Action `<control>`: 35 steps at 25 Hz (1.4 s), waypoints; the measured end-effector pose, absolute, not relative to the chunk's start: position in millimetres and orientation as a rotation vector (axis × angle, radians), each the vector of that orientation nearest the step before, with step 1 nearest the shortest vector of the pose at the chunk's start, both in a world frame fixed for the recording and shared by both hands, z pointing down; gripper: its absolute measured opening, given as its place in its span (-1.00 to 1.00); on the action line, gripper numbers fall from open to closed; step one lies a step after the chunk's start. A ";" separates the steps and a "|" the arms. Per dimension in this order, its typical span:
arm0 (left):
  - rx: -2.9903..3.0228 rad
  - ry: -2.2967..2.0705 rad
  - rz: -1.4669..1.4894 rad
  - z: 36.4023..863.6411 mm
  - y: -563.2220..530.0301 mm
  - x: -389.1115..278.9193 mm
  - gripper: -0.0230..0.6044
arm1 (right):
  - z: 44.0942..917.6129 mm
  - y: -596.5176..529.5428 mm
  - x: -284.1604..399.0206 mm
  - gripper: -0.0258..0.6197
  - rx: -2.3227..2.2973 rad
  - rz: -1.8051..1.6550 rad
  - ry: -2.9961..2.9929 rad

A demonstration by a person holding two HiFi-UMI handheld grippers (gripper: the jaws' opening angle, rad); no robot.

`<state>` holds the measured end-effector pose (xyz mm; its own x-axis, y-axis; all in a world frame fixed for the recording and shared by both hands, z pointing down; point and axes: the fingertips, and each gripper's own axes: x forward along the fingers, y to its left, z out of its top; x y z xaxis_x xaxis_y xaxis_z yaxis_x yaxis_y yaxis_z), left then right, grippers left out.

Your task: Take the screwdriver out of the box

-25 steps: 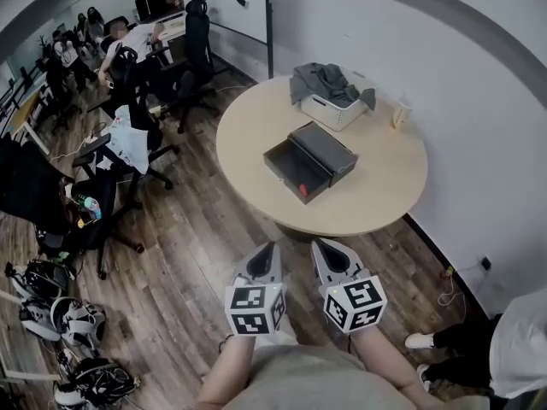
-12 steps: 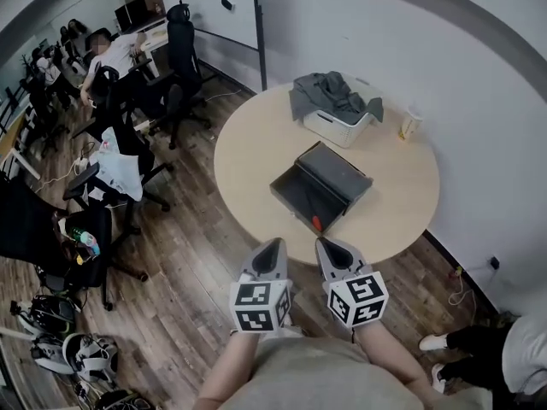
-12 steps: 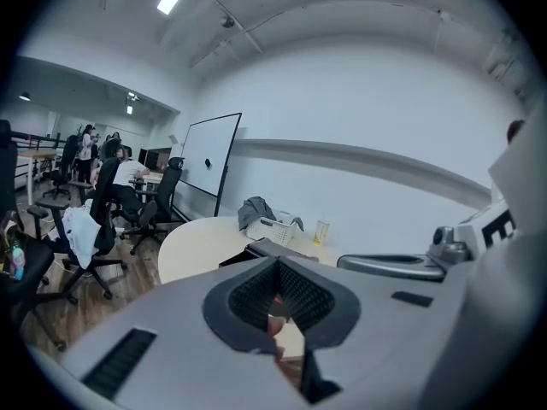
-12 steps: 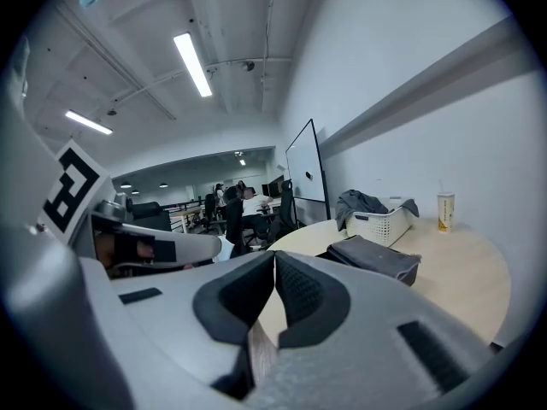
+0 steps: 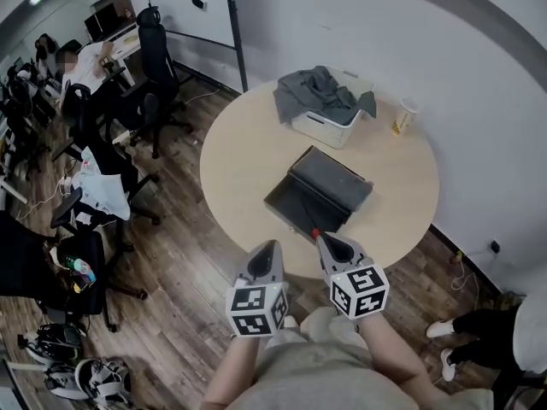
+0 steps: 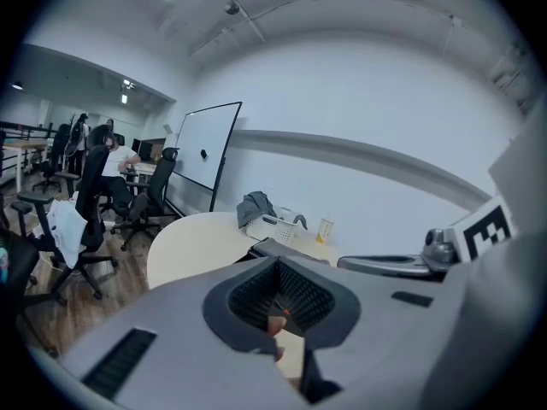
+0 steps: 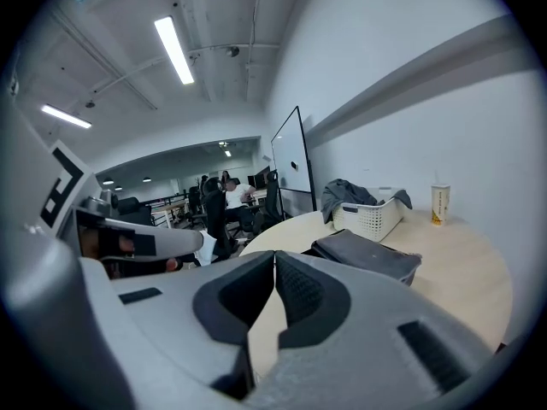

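I read both tongs as closed with nothing in them. Left gripper [image 5: 268,250] and right gripper [image 5: 328,244] sit side by side at the near edge of the round table [image 5: 239,156]. Screwdriver [image 5: 314,231], red handle, lies inside the open dark box [image 5: 332,178], just beyond the right gripper.

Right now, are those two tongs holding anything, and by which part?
Nothing is held. The left tongs and the right tongs are both shut and empty; the screwdriver lies untouched in the open box.
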<state>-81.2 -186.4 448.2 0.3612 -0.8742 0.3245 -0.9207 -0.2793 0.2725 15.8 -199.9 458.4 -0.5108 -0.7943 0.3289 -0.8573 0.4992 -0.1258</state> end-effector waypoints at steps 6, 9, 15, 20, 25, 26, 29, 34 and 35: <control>2.172 -1.544 0.175 470.0 -203.8 -86.7 -0.92 | 494.5 -235.8 24.3 -0.92 1.379 0.474 -2.406; 2.156 -1.545 0.179 478.3 -217.1 -89.5 -0.92 | 515.0 -257.8 25.7 -0.92 1.338 0.497 -2.356; 2.121 -1.567 0.169 488.8 -243.5 -94.3 -0.92 | 567.9 -291.6 24.2 -0.76 1.188 0.595 -2.210; 2.093 -1.576 0.166 494.1 -260.7 -99.7 -0.92 | 599.2 -306.0 22.7 -0.61 1.085 0.658 -2.062; 2.079 -1.579 0.160 497.5 -275.6 -102.4 -0.92 | 623.9 -312.2 18.5 -0.58 0.947 0.675 -1.922; 2.077 -1.578 0.160 498.2 -278.3 -102.2 -0.92 | 629.6 -311.5 17.6 -0.58 0.908 0.684 -1.887; 2.075 -1.581 0.160 499.7 -286.0 -101.2 -0.92 | 650.7 -305.3 18.1 -0.56 0.779 0.721 -1.764; 2.069 -1.600 0.143 497.3 -293.6 -104.8 -0.92 | 670.0 -300.6 24.1 -0.49 0.669 0.660 -1.612; 2.066 -1.603 0.141 497.1 -294.2 -105.9 -0.92 | 672.0 -301.4 23.9 -0.50 0.659 0.654 -1.604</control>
